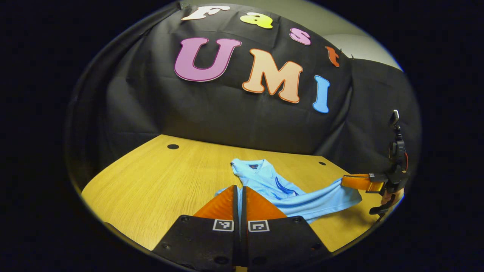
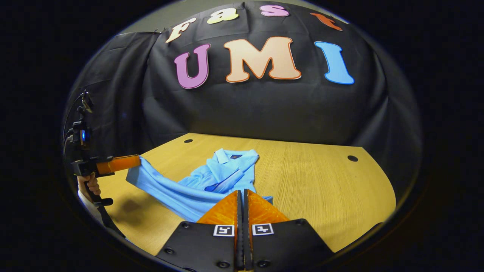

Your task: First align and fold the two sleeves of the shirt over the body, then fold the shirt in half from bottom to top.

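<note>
A light blue polo shirt [image 1: 272, 181] lies on the wooden table [image 1: 159, 181], collar at the far end and sleeves lying over the body. Its bottom hem is raised off the table. In the left gripper view, my left gripper [image 1: 239, 190] is shut on one hem corner, and my right gripper [image 1: 346, 181] pinches the other corner farther right. In the right gripper view, the shirt [image 2: 223, 173] stretches between my right gripper [image 2: 242, 196], shut on the hem, and my left gripper [image 2: 137, 161] at the left, which holds the other corner up.
The table [image 2: 321, 181] has small round holes [image 1: 172, 146] [image 2: 352, 158] near its back corners. Black cloth walls close off the back and sides. A person's hand [image 2: 90, 185] grips the left gripper's handle near the table's edge.
</note>
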Motion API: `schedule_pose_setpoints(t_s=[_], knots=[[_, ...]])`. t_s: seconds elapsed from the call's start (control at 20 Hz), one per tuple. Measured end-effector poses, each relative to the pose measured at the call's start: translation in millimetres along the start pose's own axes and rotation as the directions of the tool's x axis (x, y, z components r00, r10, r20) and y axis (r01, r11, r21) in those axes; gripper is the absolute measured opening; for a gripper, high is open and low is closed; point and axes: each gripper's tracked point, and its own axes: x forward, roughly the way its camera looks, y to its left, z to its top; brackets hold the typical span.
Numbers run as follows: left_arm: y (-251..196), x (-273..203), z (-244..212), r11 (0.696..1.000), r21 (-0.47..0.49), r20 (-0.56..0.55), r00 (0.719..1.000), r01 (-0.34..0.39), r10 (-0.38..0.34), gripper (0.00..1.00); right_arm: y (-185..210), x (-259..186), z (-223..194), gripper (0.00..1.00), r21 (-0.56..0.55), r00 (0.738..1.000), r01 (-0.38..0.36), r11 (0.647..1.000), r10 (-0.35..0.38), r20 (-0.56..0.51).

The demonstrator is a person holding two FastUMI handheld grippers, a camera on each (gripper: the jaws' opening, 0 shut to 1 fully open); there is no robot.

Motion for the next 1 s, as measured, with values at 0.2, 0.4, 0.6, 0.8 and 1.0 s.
schedule_pose_setpoints(t_s=[0.2,0.4,0.6,0.8,1.0], knots=[[10,38,21,1.000,-0.014,0.010,1.000,-0.016,0.016,0.00,-12,39,28,0.03,0.042,1.000,0.025,0.999,-0.025,0.012],[25,79,44,0.998,0.003,0.028,0.998,-0.062,0.062,0.00,-17,82,54,0.03,0.068,0.999,0.035,0.997,-0.036,0.010],[44,127,55,0.992,0.031,0.033,0.992,-0.120,0.119,0.00,-28,138,68,0.02,0.043,0.997,0.072,0.996,-0.072,0.011],[74,175,50,0.974,0.076,0.036,0.976,-0.215,0.213,0.00,-47,193,47,0.03,0.115,0.992,0.122,0.986,-0.116,-0.052],[79,204,18,0.977,0.062,-0.049,0.978,-0.202,0.205,0.00,-53,224,10,0.03,0.137,0.985,0.135,0.981,-0.117,-0.130]])
